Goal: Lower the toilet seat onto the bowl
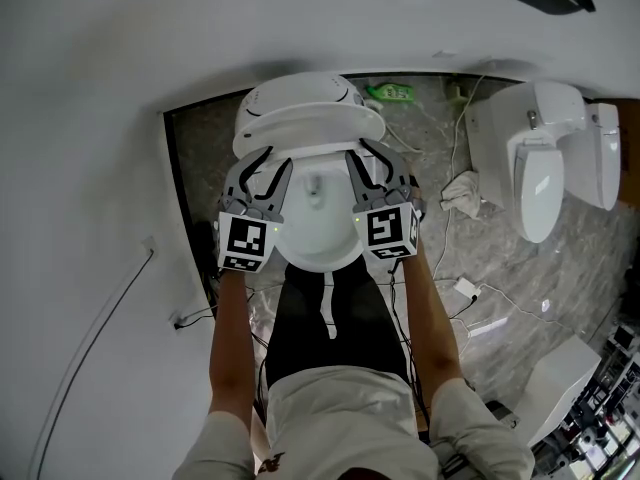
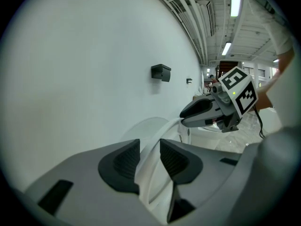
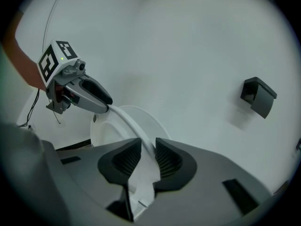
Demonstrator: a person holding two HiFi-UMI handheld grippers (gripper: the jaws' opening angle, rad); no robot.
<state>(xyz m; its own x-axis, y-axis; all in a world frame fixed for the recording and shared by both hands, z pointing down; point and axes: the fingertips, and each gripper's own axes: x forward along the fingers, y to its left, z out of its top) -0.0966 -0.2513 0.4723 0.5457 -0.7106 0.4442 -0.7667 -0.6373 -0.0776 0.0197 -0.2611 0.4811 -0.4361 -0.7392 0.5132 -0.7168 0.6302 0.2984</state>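
Note:
A white toilet stands in a dark-floored niche, its lid up against the wall. The white toilet seat is lifted above the bowl. My left gripper is shut on the seat's left side and my right gripper on its right side. In the left gripper view the seat rim runs between the pads of the left gripper, and the right gripper grips farther along. In the right gripper view the rim fills the gap of the right gripper, and the left gripper holds the far side.
A second white toilet stands to the right, with a crumpled rag and cables on the marble floor between. A green bottle lies behind the bowl. White walls close in at left and behind; a black fixture hangs on the wall.

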